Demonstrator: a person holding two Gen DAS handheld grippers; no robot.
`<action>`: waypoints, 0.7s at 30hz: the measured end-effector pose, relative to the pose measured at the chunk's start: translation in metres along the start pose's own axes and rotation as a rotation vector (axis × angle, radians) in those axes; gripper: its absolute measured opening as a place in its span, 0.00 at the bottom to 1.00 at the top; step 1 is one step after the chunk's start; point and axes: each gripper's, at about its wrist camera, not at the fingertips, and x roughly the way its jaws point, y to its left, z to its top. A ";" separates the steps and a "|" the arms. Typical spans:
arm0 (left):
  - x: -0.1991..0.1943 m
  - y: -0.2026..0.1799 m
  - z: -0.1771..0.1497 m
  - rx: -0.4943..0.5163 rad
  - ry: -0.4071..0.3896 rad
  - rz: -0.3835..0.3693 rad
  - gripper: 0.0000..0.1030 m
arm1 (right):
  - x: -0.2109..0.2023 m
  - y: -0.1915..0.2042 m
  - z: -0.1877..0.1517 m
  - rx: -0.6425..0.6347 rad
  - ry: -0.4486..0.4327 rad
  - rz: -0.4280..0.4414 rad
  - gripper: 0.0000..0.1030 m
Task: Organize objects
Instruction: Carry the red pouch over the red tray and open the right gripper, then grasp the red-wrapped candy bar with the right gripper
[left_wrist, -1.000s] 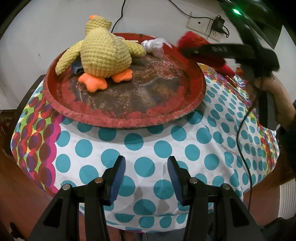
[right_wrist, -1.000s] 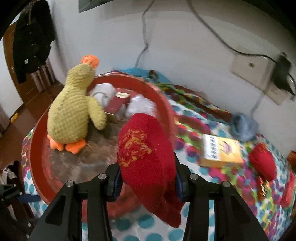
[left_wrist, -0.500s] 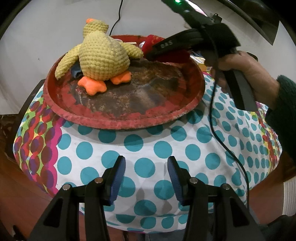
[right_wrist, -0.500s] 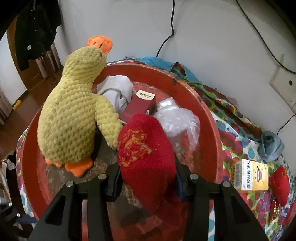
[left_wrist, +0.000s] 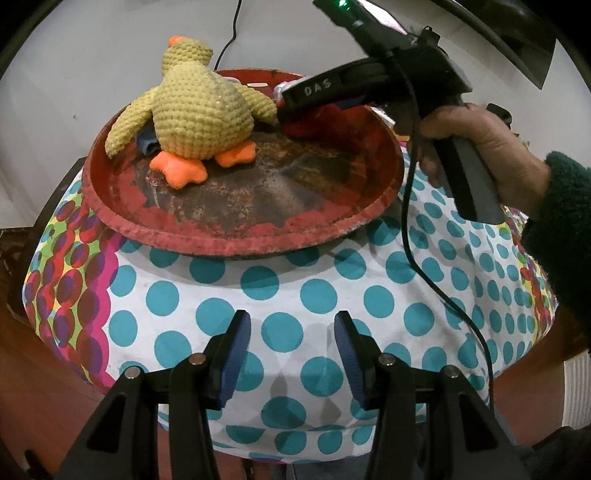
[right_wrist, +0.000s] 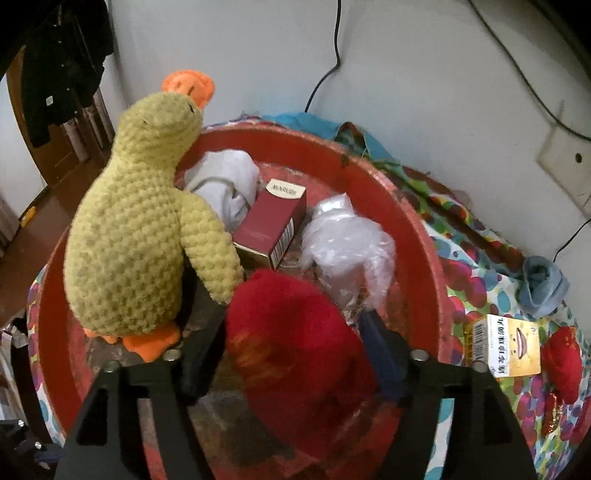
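My left gripper (left_wrist: 291, 352) hangs over dotted cloth (left_wrist: 317, 295), blue ribbed pads apart, nothing between. My right gripper (right_wrist: 291, 354) sits low inside round red tray (right_wrist: 424, 236) — jaws spread beside fuzzy red sock (right_wrist: 295, 332), grip uncertain, I cannot tell. Beyond: knobbly crocheted duck (right_wrist: 136, 251), maroon carton (right_wrist: 269, 225), crinkled plastic bag (right_wrist: 347, 240), white cloth wad (right_wrist: 225, 181).
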 end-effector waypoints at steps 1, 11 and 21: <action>0.000 0.000 0.000 0.001 0.002 -0.002 0.47 | -0.003 0.001 -0.001 -0.006 -0.005 -0.008 0.73; -0.012 -0.005 0.001 0.011 -0.039 -0.047 0.47 | -0.050 -0.020 -0.023 0.014 -0.081 0.014 0.74; -0.007 -0.011 -0.001 0.040 -0.018 -0.020 0.47 | -0.104 -0.129 -0.102 0.178 -0.106 -0.105 0.74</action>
